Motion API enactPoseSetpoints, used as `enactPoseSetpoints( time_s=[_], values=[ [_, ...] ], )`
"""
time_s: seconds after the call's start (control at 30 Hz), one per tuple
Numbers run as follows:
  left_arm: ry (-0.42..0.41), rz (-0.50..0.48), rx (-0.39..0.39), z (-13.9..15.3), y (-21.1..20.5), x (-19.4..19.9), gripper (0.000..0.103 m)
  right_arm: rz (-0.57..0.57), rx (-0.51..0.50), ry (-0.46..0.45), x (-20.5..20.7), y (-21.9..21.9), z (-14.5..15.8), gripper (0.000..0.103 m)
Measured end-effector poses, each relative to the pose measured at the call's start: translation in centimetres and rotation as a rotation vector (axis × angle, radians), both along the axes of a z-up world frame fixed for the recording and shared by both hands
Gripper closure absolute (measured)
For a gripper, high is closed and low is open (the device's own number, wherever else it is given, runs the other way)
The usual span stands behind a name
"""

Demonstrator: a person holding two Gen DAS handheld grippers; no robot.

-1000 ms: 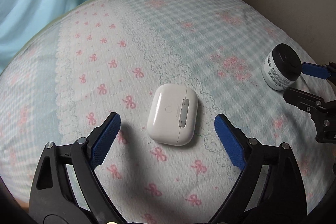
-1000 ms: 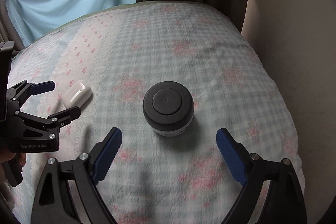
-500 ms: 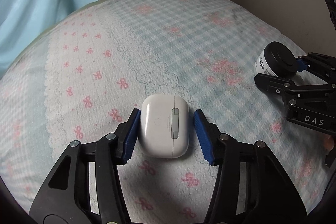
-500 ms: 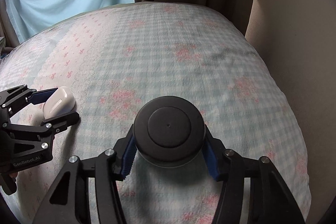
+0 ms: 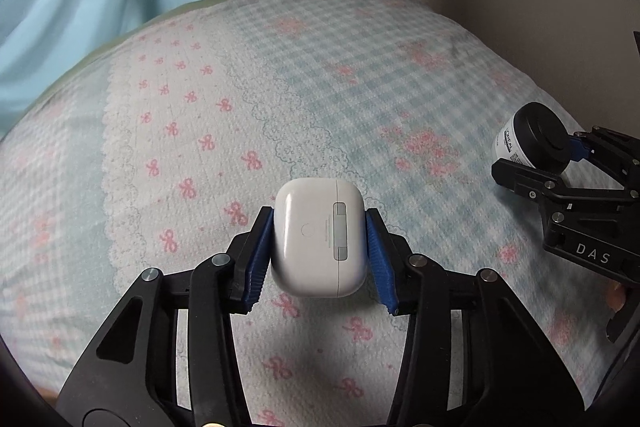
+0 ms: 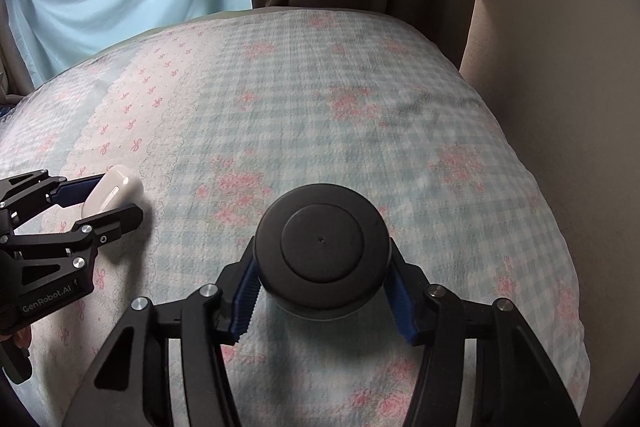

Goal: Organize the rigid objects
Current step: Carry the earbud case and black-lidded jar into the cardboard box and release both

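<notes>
A second ago our jaws stood wide on either side of both things; now both pairs have closed, which we take to mean the grasping step is done and each thing is ready to be carried to wherever it belongs. Our left gripper (image 5: 318, 255) holds the glossy white rounded-rectangle plastic earbud case (image 5: 318, 235) by its two long sides, blue ribbed pads pressed flat against it, the hinge strip and round button facing the camera. The case sits at the centre of the left view, over the lace seam of the pale blue checked bedspread with pink bows (image 5: 200, 147); we cannot tell whether it has left the fabric. Our right gripper (image 6: 322, 297) is clamped on the short round cosmetic jar with a matte black lid and white printed body (image 6: 323, 247), pads against the wall just below the lid. From the left view the jar appears at three o'clock, well apart from the case.
</notes>
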State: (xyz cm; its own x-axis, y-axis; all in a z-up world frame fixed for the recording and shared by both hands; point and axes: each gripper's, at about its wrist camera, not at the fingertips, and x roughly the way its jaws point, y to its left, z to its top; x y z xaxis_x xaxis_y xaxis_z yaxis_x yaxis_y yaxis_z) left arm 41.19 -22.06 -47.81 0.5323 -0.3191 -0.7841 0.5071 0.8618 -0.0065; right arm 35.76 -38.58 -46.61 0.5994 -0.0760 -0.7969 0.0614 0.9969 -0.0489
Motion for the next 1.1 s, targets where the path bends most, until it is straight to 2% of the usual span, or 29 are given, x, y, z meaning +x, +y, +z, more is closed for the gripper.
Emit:
enactPoseSetpoints(
  time_s=[0.13,0.27,0.6,0.87,1.1],
  values=[
    [-0.016,0.017,-0.023,2.7,0.8,-0.6,0.062,-0.005,0.005,-0.013,-0.6,0.2,2.0,0.051],
    [-0.041,0.036,-0.049,6.7,1.7,-1.9,0.062,-0.013,0.025,-0.037,-1.5,0.4,5.2,0.051],
    [-0.097,0.111,-0.104,19.3,5.1,-7.5,0.062,0.013,0.034,-0.113,-5.7,3.0,16.7,0.051],
    [-0.103,0.204,-0.163,27.6,10.4,-13.7,0.062,0.093,0.042,-0.130,-10.4,7.2,25.8,0.051],
    [-0.131,0.277,-0.149,32.5,17.0,-19.1,0.062,0.172,0.082,-0.126,-13.8,13.1,30.7,0.051]
  ],
)
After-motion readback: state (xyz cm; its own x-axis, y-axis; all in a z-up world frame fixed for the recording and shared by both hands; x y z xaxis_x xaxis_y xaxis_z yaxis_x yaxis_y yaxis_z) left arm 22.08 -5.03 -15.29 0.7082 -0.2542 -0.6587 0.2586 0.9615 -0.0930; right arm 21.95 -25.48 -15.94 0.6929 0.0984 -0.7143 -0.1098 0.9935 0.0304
